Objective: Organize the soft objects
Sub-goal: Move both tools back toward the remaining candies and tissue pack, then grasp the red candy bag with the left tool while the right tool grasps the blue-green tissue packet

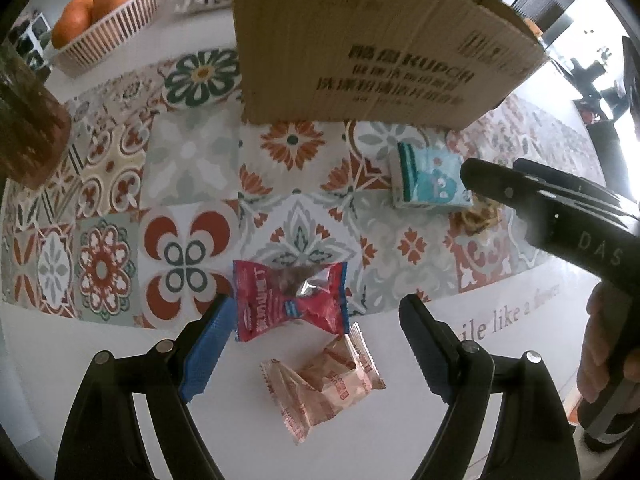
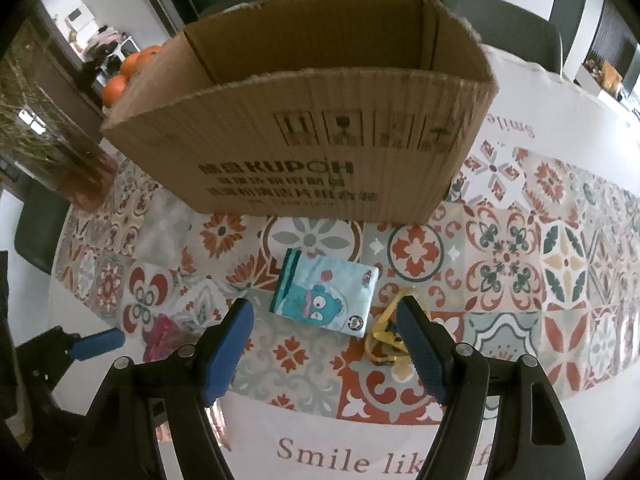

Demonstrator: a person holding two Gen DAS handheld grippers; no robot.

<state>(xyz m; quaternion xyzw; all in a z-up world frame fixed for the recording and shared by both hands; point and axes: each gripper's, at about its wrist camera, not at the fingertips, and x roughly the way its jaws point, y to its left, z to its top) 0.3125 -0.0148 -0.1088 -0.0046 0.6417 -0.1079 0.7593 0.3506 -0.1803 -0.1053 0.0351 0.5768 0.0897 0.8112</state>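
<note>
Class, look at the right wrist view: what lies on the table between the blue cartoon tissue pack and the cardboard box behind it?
Nothing: in the right wrist view, only bare patterned tablecloth separates the tissue pack from the cardboard box.

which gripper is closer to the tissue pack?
Right. The right gripper is open just short of the tissue pack; the left gripper is open over the red snack packet, off to one side.

On the table, the tissue pack lies before the cardboard box; a fruit basket sits at the box's ten o'clock, two snack packets at seven.
</note>
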